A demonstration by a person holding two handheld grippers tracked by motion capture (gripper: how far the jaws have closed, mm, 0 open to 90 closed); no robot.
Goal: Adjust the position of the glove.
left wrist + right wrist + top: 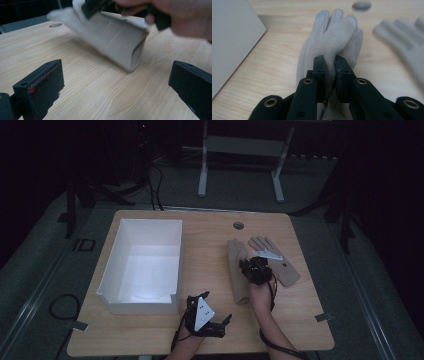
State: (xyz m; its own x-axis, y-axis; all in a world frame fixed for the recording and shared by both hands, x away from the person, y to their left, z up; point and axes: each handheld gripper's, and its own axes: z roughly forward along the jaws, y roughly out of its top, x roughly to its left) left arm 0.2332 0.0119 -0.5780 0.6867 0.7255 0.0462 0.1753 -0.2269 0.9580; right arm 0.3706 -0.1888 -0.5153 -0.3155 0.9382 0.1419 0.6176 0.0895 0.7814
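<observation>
Right gripper (330, 67) has its jaws pinched tight on a fold of the beige glove (332, 40), with fabric bunched between the pads. That glove lies lengthwise on the wooden table (210, 270), right of centre in the high view, its cuff end gaping open toward the person and apparently raised a little, though blur makes that hard to judge. A 2nd glove (280, 262) lies flat just beside it on the right, fingers pointing away. Left gripper (207, 317) sits near the table's front edge with its 2 jaws spread wide and nothing between them, facing the glove's cuff. A white bin (142, 265) stands on the left half of the table, well apart from both gloves.
</observation>
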